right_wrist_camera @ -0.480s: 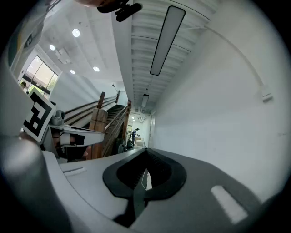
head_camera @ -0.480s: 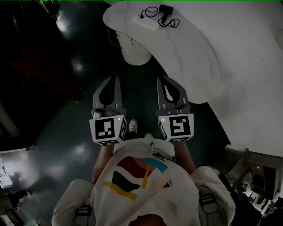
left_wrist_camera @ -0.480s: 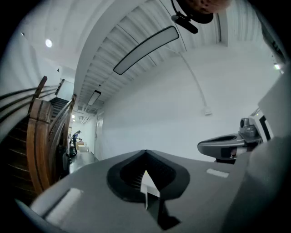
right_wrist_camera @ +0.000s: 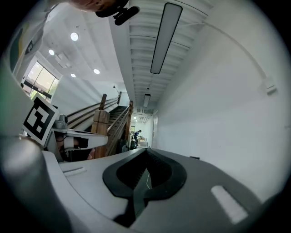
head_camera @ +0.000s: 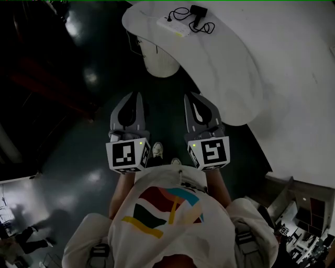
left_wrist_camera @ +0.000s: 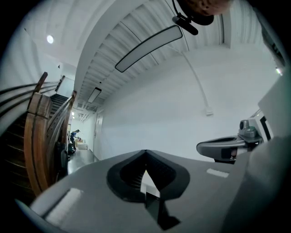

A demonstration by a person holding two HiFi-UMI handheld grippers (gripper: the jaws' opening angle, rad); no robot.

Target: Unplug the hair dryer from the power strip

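Floor (head_camera: 68, 131): dark, glossy, mirrors the lamps.
Table (head_camera: 293, 78): white, smooth, matt.
Power strip (head_camera: 172, 26): white plastic; cord (head_camera: 180, 11) black, looks rubbery.
Bin (head_camera: 159, 63): white, ribbed wall.
Left gripper (head_camera: 137, 97), right gripper (head_camera: 189, 98): grey matt plastic shells; black ribbed lining inside the jaws.
Marker cubes (head_camera: 128, 154): matt white faces, black printed squares.
Shirt (head_camera: 172, 220): white cloth, coloured print.
Stair rail (left_wrist_camera: 38, 136): brown wood, slight sheen.
Wall (left_wrist_camera: 173, 104): white, smooth, matt.

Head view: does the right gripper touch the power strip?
No, the right gripper hangs over the dark floor, well apart from the power strip on the white table.
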